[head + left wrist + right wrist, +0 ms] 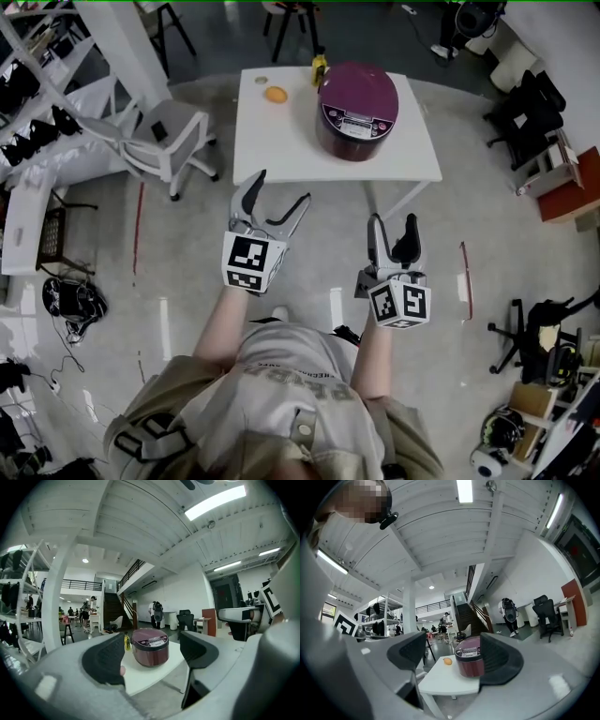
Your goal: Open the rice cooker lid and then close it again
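Cooker [354, 131] is found on the table [281, 150], toward its far right part, with the lid [366, 82] down and the control panel turned to the person. No contact is made: it stands well apart from both grippers. Left gripper [281, 189] is held with jaws spread and nothing between them. Right gripper [394, 223] is held likewise, jaws apart and empty.

Trouble is to be expected at the latch, it is judged. If the release is pressed off-centre, the cooker may be shoved across the smooth top instead of being opened. A bottle [320, 67] is stood just beside the cooker's back left, and could be knocked over by a wide reach or by a sliding cooker. An orange [276, 94] lies loose nearby and could be set rolling. A sprung lid may also be let fly up, or dropped shut too hard.

With the lid closed, the cooker's inside cannot be seen. What is in the bottle cannot be told either.
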`<state>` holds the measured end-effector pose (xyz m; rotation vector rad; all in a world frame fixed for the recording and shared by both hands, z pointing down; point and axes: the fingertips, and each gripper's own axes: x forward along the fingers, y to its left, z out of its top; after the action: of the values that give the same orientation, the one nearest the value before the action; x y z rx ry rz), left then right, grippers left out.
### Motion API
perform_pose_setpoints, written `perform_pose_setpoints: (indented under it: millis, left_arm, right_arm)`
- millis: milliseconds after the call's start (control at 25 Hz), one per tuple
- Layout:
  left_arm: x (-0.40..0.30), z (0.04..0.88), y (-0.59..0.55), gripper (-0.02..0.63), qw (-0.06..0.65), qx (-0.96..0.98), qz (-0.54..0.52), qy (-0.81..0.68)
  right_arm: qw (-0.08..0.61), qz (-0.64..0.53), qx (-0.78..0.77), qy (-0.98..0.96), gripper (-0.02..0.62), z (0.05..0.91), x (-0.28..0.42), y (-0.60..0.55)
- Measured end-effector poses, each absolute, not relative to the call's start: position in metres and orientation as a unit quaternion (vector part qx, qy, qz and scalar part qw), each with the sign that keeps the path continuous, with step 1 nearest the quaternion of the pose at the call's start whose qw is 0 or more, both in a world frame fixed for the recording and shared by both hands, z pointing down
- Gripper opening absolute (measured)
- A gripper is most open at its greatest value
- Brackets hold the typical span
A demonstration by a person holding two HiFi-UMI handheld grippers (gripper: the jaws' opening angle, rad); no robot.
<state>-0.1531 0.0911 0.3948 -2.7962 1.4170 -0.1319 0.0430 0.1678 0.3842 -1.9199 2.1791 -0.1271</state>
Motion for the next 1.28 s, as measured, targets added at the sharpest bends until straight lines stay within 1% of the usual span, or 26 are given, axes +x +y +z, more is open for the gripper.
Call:
perform_pose_setpoints:
  millis: [240, 560, 920, 1280]
  left_arm:
    - [-0.158, 0.407, 0.065, 0.380, -0.008, -0.902, -0.048, 0.430]
    - [-0.130, 0.430, 0.029, 0.380, -0.024, -0.910, -0.058, 0.410]
    - [-0.107, 0.429, -0.055, 0.380, -0.010, -0.890, -0.057, 0.452]
    - [-0.054, 0.425, -0.130, 0.380, -0.003, -0.880, -0.068, 0.469]
  right_arm:
    - [0.114, -0.051, -0.668, 0.734, 0.334, 0.392, 0.031, 0.148]
    - [0.093, -0.063, -0.675, 0.729, 0.334, 0.405, 0.054, 0.111]
    - [0.084, -0.062, -0.637, 0.764, 0.337, 0.407, 0.084, 0.012]
    - [0.068, -0.071, -0.586, 0.804, 0.339, 0.408, 0.124, -0.080]
